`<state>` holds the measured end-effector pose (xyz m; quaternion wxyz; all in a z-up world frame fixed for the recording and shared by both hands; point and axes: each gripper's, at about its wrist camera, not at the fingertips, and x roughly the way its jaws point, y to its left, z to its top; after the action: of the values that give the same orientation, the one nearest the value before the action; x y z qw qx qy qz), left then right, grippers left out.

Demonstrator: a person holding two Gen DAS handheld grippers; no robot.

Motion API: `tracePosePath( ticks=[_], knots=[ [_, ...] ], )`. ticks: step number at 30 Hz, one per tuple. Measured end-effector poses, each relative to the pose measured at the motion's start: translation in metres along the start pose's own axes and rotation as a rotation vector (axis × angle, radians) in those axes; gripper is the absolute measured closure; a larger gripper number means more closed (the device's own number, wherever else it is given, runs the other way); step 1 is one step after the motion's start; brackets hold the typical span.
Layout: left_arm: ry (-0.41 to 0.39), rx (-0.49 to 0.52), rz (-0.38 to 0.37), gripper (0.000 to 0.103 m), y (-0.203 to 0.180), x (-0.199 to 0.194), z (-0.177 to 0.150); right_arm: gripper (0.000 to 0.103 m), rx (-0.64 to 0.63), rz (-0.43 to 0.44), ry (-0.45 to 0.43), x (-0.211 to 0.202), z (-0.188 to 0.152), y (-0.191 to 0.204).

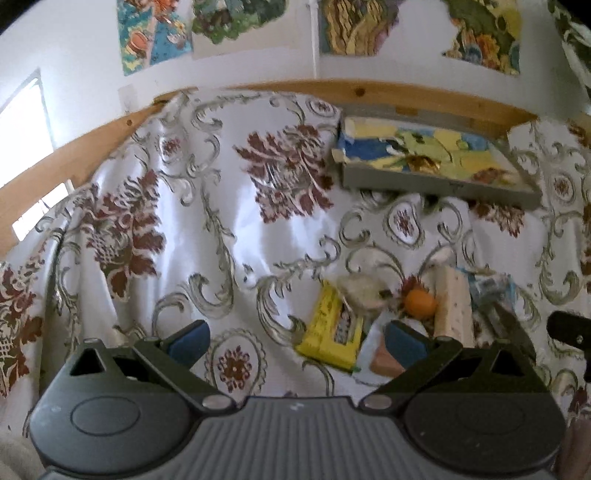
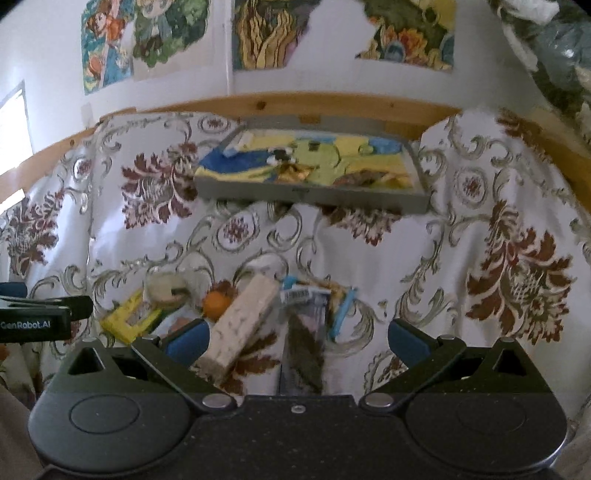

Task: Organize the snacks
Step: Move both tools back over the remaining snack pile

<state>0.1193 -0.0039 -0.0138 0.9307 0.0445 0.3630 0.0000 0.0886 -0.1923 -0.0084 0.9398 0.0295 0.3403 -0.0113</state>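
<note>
The snacks are piled together in a loose heap on the cloth-covered surface [image 2: 480, 206]. In the right wrist view a pale wafer bar [image 2: 242, 319] is seen lying tilted, its near end just inside the left finger of the right tool [image 2: 297, 341], and a dark wrapped packet [image 2: 304, 347] lies between the two fingers, right in the middle. Beyond that packet, a clear wrapper with a barcode [image 2: 301, 295] and a light blue edge is piled on it. A small orange [image 2: 217, 303] is tucked against the far left side of the wafer bar, and further left a yellow pack [image 2: 127, 319] and a pale round snack in clear wrap [image 2: 166, 290] are found.

The right tool is held wide apart, nothing clamped. The left tool [image 1: 297, 341] is also spread apart and empty, and from its view the whole pile sits ahead and off to the right, the yellow pack [image 1: 332, 332] nearest, with something pinkish [image 1: 384, 360] partly hidden by the right finger. Too blurry to say what that is.

Well beyond the pile, a shallow grey tray [image 2: 306, 195] with a colourful picture inside is set near the wooden rail [image 2: 295, 103]. Colourful posters [image 2: 258, 33] are stuck on the white wall behind.
</note>
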Motion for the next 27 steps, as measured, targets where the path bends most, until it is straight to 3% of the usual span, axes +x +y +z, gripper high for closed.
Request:
tracePosePath(
  ticks=[4, 18, 27],
  knots=[
    [0.085, 0.028, -0.031, 0.000, -0.004, 0.009, -0.004, 0.001, 0.035, -0.003, 0.035, 0.006, 0.000, -0.006],
    [0.110, 0.053, -0.057, 0.000, -0.010, 0.017, -0.002, 0.001, 0.087, 0.020, 0.123, 0.023, 0.002, -0.017],
    [0.145, 0.050, -0.124, 0.000, -0.017, 0.033, 0.000, 0.001, 0.131, 0.055, 0.269, 0.053, 0.009, -0.034]
  ],
)
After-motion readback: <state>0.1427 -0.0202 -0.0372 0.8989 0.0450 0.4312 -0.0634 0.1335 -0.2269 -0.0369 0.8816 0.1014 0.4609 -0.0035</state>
